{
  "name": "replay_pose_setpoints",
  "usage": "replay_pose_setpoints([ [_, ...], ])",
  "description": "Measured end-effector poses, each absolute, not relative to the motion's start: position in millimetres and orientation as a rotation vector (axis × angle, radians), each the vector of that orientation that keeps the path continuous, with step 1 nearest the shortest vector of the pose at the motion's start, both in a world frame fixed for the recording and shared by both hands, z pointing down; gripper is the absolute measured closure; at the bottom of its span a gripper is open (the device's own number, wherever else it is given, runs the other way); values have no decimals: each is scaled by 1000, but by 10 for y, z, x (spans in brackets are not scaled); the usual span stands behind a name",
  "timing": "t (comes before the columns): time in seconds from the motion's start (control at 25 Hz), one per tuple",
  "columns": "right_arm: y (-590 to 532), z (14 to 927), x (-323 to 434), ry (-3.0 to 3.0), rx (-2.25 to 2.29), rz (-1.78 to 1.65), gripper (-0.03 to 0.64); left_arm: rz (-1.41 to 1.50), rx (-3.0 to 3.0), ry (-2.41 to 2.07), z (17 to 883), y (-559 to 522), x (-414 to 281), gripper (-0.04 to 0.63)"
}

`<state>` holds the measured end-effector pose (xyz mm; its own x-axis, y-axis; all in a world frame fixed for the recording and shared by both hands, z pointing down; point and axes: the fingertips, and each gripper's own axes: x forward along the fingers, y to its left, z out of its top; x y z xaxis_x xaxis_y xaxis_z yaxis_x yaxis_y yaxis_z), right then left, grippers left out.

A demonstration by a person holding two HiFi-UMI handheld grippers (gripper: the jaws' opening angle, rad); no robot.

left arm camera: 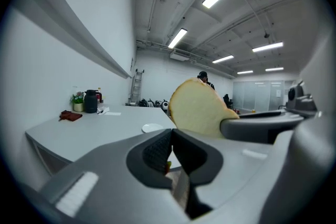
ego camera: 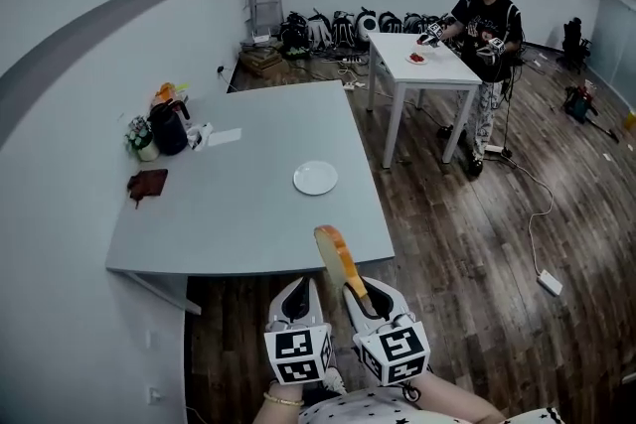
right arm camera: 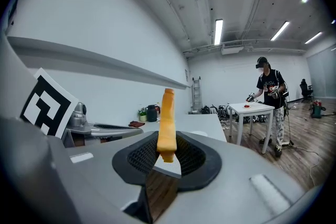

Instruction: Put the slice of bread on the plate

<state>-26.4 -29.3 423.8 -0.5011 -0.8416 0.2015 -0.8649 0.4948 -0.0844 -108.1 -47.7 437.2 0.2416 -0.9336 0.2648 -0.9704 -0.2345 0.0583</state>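
My right gripper [ego camera: 350, 291] is shut on the lower edge of a slice of bread [ego camera: 335, 258], which stands upright on its edge over the near edge of the grey table [ego camera: 229, 223]. In the right gripper view the slice [right arm camera: 167, 123] rises edge-on from between the black pads. A white empty plate [ego camera: 315, 178] sits on the table beyond the bread, toward the right side. My left gripper [ego camera: 303, 285] hovers just left of the right one, shut with nothing in it. In the left gripper view the bread [left arm camera: 197, 110] shows broadside at the right, and the plate [left arm camera: 152, 127] lies ahead.
A black jug [ego camera: 169, 127], a small flower pot [ego camera: 140, 138], a paper sheet [ego camera: 224, 137] and a brown wallet [ego camera: 147, 183] sit along the table's left side. Farther off, a person [ego camera: 486, 15] works at a white table [ego camera: 417, 60]. A cable and power brick [ego camera: 549, 282] lie on the wooden floor.
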Motion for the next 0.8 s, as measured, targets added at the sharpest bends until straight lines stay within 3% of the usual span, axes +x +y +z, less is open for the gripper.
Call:
replay_pose_setpoints([
  [0.8,-1918,4589,-632,-2508,1511,367,531,264,2223,-1768,4675,-2044,-1588,588],
])
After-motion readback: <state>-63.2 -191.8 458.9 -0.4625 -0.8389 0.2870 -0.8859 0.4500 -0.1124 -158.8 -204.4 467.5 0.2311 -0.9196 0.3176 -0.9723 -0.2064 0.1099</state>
